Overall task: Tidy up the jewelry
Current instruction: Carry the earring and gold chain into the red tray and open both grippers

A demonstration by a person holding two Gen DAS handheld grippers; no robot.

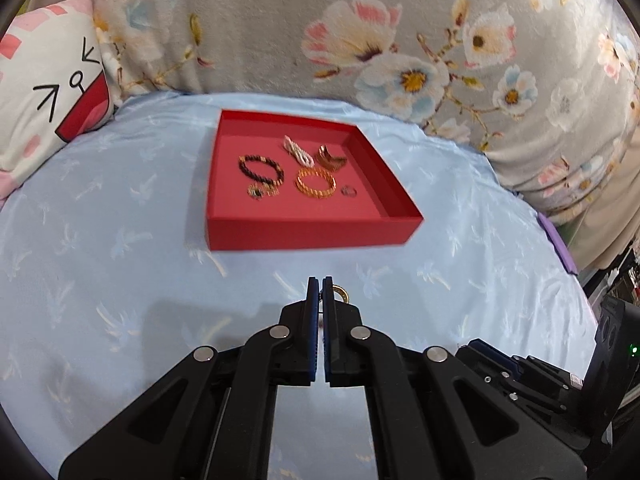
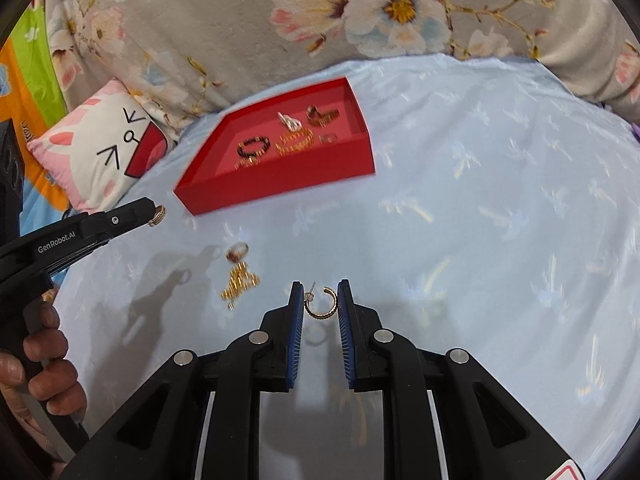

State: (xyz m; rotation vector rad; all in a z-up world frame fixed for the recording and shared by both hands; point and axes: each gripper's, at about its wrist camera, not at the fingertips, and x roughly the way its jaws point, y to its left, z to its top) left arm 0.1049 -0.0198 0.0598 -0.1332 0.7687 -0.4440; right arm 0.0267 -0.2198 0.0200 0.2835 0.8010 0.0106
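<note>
A red tray (image 1: 312, 234) (image 2: 276, 186) sits on the light blue bedsheet and holds several jewelry pieces, among them a dark bead bracelet (image 1: 261, 171) and a gold bracelet (image 1: 315, 183). My left gripper (image 1: 320, 282) is shut on a gold ring (image 1: 341, 293) in front of the tray; the ring also shows in the right wrist view (image 2: 157, 216). My right gripper (image 2: 319, 292) is open, its fingers on either side of a gold hoop earring (image 2: 320, 306) lying on the sheet. A gold tassel earring (image 2: 239, 278) lies to its left.
A floral grey quilt (image 1: 360, 40) is bunched behind the tray. A white and pink cat pillow (image 1: 44, 92) (image 2: 100, 152) lies at the left. The bed's edge falls away at the right in the left wrist view.
</note>
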